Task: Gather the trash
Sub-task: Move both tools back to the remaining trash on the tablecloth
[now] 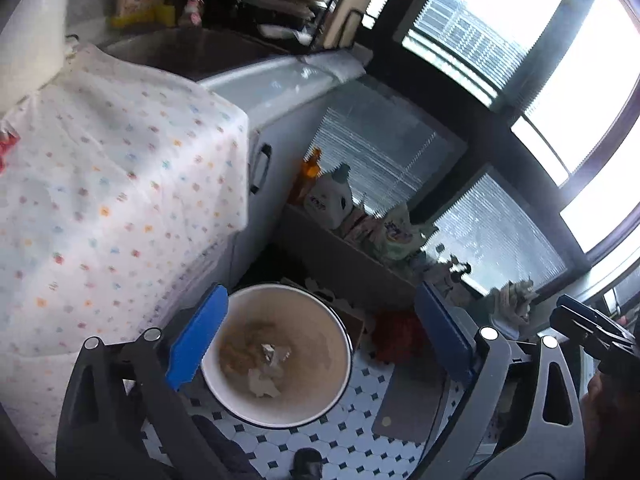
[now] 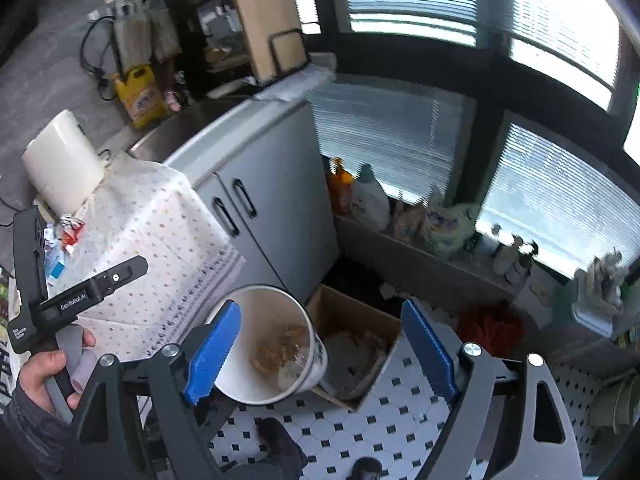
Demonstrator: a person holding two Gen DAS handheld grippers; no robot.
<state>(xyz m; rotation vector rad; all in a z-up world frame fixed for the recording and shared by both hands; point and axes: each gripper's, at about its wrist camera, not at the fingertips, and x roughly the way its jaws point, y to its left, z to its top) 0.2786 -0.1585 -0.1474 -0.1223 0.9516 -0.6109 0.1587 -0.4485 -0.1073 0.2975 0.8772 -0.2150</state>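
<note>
A white round bin (image 1: 280, 360) stands on the tiled floor beside the table; crumpled paper and brownish scraps (image 1: 266, 364) lie in its bottom. It also shows in the right wrist view (image 2: 268, 344). My left gripper (image 1: 320, 340) is open and empty, hovering above the bin. My right gripper (image 2: 320, 356) is open and empty, also above the bin. Crumpled red-and-silver wrappers (image 2: 66, 232) and a blue scrap (image 2: 56, 266) lie on the dotted tablecloth (image 2: 160, 240), left of the right gripper.
A paper towel roll (image 2: 64, 164) stands on the table. A cardboard box (image 2: 356, 340) sits on the floor next to the bin. Grey cabinet (image 2: 272, 192), sink counter, detergent bottles (image 2: 368, 196) on the window ledge, a red cloth (image 2: 490, 326) on the floor.
</note>
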